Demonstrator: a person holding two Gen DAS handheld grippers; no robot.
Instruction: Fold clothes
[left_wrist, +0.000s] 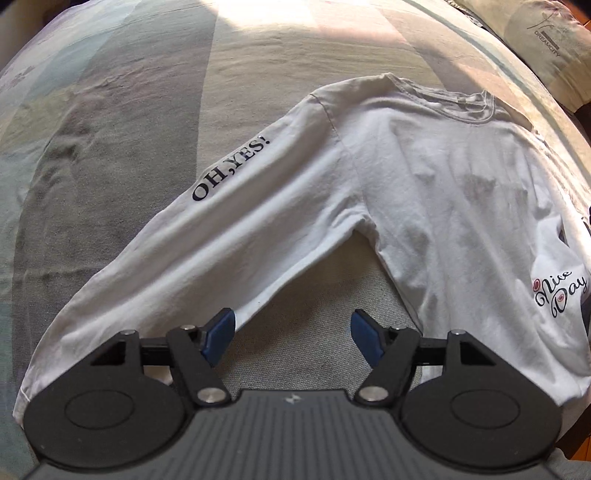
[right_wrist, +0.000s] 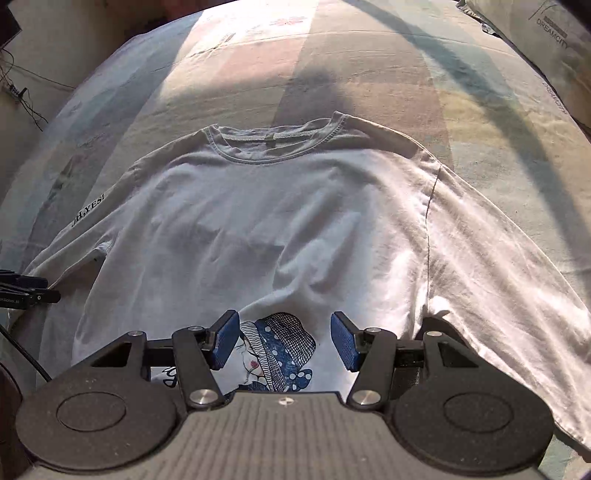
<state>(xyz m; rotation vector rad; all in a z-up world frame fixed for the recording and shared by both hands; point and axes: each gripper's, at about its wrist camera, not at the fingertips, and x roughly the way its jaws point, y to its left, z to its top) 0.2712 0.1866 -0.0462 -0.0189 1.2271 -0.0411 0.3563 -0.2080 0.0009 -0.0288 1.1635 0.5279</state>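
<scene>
A white long-sleeved shirt (left_wrist: 424, 192) lies spread flat on the bed, collar away from me. Its left sleeve (left_wrist: 207, 229), printed "OH,YES!", runs down toward my left gripper (left_wrist: 291, 334), which is open just above the sleeve's lower edge and the bedsheet, holding nothing. In the right wrist view the same shirt (right_wrist: 258, 229) fills the middle. Its hem is turned up, showing a blue hat print (right_wrist: 280, 343). My right gripper (right_wrist: 284, 339) hangs open over that print with nothing between its blue pads. The other gripper's tip (right_wrist: 26, 291) shows at the left edge.
The striped pastel bedsheet (left_wrist: 129, 122) covers the whole bed around the shirt. A pillow (left_wrist: 550, 48) printed "DREAMCITY" lies at the far right corner. Cables (right_wrist: 22, 99) hang by the wall at the far left of the bed.
</scene>
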